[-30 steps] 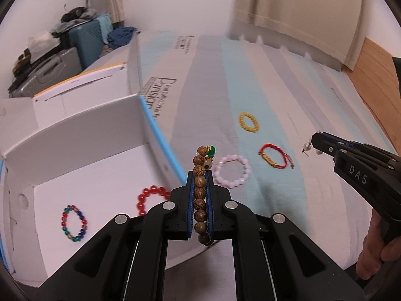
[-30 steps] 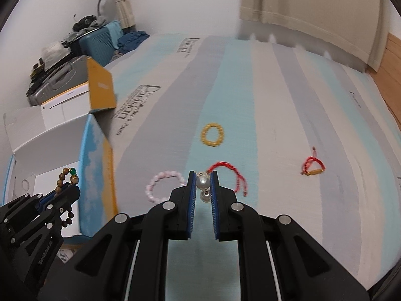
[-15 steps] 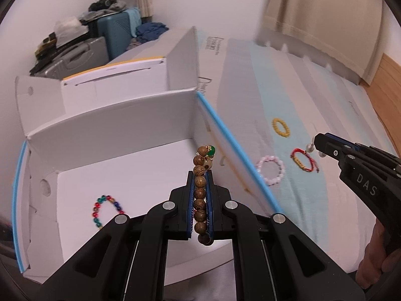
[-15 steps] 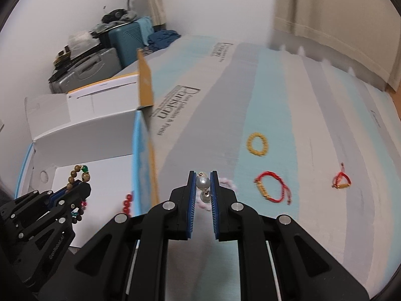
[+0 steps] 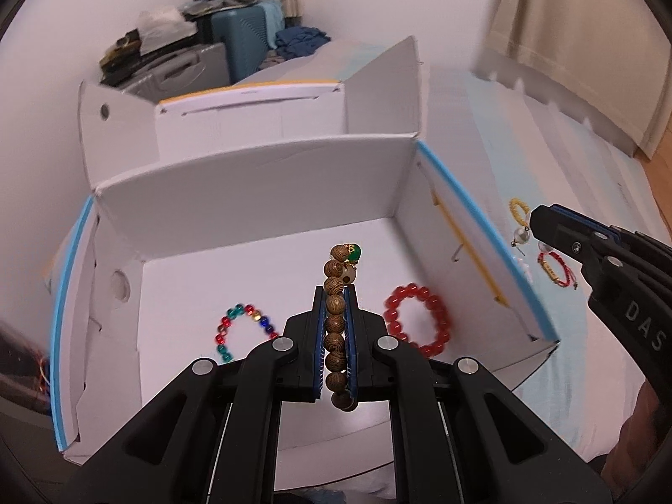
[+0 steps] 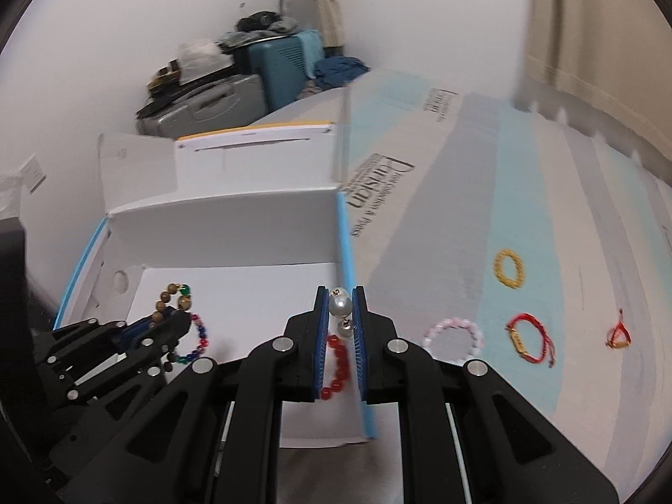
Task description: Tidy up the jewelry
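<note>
A striped bed cover (image 6: pixel 525 210) in pale blue and grey carried an open white box (image 6: pixel 218 227) at its left edge, and beside it lay a pink bead bracelet (image 6: pixel 455 338), a yellow one (image 6: pixel 509 268), a red cord bracelet (image 6: pixel 529 338) and a small red loop (image 6: pixel 618 336).

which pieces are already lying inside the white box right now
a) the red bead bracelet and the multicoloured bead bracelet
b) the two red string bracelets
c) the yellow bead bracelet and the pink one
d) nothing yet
a: the red bead bracelet and the multicoloured bead bracelet lie on the floor of the white box, while the yellow bracelet, the pink bracelet and the red string bracelets lie outside it on the striped sheet.
</note>
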